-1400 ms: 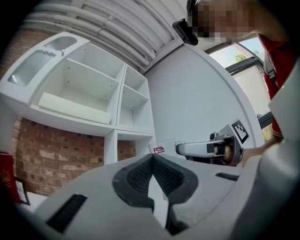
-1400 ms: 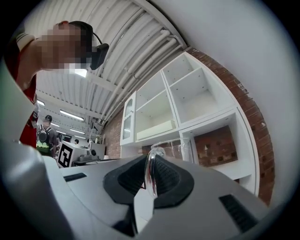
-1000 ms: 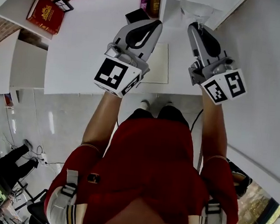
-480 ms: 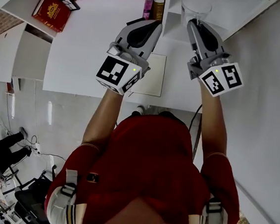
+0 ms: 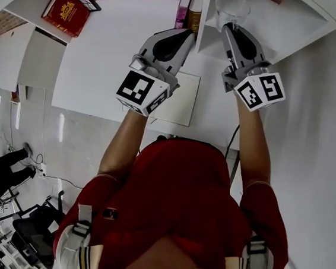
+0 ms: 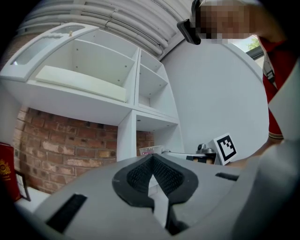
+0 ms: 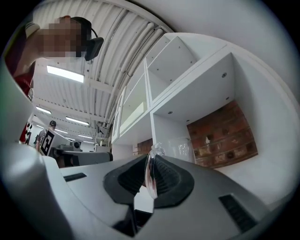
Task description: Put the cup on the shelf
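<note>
Right hand-held gripper (image 5: 232, 28) pinches cup (image 5: 232, 5) rim within open shelf (image 5: 279, 24).

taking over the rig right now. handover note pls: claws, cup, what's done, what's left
Right claw: shut on the clear cup, with a thin glass edge pinched between its jaws.
Left claw: shut, empty, held over the white table beside the right one.
Cup: at the shelf compartment with the brick back. I cannot tell whether its base is down.
Done: cup picked up and brought to the shelf.
Left: seat the cup if it is not down, open the right claw, back out.
</note>
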Tool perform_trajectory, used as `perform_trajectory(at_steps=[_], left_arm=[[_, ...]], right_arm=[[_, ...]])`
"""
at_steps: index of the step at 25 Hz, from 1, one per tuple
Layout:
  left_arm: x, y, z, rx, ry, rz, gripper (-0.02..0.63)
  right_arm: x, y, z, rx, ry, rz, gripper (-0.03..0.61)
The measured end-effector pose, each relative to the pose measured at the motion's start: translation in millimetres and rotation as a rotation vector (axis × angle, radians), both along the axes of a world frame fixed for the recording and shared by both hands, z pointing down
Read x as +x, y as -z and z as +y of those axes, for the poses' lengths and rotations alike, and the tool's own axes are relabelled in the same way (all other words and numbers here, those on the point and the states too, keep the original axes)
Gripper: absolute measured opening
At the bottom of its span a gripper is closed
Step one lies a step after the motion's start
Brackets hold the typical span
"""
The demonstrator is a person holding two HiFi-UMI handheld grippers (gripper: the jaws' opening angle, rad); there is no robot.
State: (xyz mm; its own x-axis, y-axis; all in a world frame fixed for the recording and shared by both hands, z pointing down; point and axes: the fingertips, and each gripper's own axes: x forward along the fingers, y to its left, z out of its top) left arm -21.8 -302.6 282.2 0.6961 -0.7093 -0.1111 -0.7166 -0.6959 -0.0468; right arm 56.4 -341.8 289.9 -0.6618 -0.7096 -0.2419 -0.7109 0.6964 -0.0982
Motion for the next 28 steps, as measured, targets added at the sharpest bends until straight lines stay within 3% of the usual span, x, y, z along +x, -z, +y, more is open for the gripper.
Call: perform_trajectory(at_steps=[17, 28], left_arm=[[-10.7, -13.3, -24.3, -0.026, 0.013, -0.011, 0.005], [-4.7, -21.3, -28.3, -0.046, -0.016, -0.011, 0.005]], right_arm=[[-7.8, -18.6, -36.2, -0.032, 0.029, -0.055, 0.029], [-8.5, -26.0, -45.3, -0.064, 0.056, -0.023, 0.031]])
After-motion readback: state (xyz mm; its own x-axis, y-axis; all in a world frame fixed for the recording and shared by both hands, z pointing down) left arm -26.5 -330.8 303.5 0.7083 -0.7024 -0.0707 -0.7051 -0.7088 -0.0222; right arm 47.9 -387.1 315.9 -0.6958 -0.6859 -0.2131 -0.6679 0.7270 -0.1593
